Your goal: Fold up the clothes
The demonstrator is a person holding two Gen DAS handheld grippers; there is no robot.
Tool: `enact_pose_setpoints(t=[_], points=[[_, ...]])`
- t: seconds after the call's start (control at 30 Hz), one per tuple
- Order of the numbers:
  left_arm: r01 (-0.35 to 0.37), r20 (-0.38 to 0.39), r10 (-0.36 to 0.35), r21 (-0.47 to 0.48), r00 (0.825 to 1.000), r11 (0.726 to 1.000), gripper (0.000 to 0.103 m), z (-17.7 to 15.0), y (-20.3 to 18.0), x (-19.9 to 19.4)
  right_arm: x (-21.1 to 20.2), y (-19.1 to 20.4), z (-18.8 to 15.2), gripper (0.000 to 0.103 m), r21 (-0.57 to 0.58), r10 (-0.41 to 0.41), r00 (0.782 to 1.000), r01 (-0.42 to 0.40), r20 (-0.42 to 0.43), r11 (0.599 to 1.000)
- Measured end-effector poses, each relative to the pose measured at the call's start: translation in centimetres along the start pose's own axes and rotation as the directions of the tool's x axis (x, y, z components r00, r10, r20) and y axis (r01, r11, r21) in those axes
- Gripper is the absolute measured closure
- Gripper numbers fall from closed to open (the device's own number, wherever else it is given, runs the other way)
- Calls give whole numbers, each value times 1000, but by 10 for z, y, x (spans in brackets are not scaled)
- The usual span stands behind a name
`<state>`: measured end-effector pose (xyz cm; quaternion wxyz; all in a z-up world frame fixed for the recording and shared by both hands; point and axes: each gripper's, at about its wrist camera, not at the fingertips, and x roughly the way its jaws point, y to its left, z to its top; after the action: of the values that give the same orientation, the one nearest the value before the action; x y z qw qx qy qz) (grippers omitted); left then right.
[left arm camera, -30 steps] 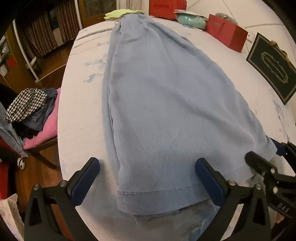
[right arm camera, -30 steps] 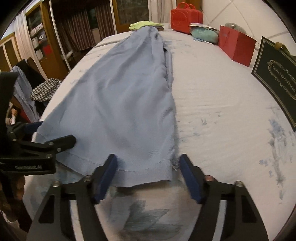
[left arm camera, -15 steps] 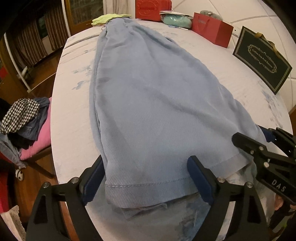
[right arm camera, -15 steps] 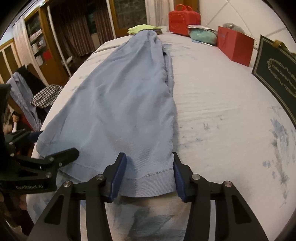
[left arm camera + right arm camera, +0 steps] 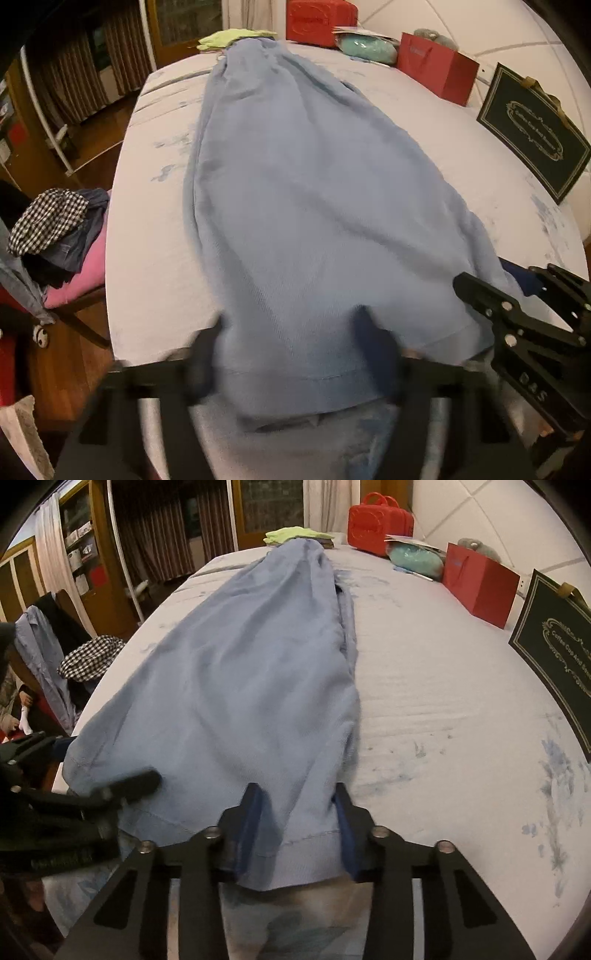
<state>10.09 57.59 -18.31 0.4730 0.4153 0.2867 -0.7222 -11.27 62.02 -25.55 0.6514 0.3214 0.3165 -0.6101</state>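
Note:
A long light-blue garment (image 5: pixel 295 206) lies stretched down the white bed; it also shows in the right wrist view (image 5: pixel 236 686). My left gripper (image 5: pixel 291 354) straddles the left part of its near hem, jaws still apart and blurred, cloth between them. My right gripper (image 5: pixel 297 830) has closed in on the right corner of the hem, cloth bunched between its blue pads (image 5: pixel 251 823). Each gripper shows in the other's view, the right one (image 5: pixel 517 332) and the left one (image 5: pixel 74 805).
A dark framed sign (image 5: pixel 532 133), a red paper bag (image 5: pixel 436 68), a teal bundle (image 5: pixel 369 46), a red case (image 5: pixel 380 528) and a yellow-green garment (image 5: pixel 229 37) sit at the bed's far and right sides. A chair piled with clothes (image 5: pixel 55 232) stands left of the bed.
Both grippers moved forward onto the near hem and narrowed. The right jaws closed from wide to pinching the corner; the hem bunched and lifted slightly.

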Motion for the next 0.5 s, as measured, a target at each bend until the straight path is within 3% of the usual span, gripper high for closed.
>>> enact_pose_setpoints(t=[0.2,0.43,0.5], points=[[-5,-17,5,-10,1000,1000,71,6,5,-1,0,-3,-1,71,13,13,1000,-13,14,1000],[67,-4,-67,-2,998,998,70,3,16,-4,2,0,0,71,30,-11,1000,10,14,999],[87,-2,-87,-6,996,996,66,2,16,-5,2,1,1,71,27,-18,1000,17,10,999]])
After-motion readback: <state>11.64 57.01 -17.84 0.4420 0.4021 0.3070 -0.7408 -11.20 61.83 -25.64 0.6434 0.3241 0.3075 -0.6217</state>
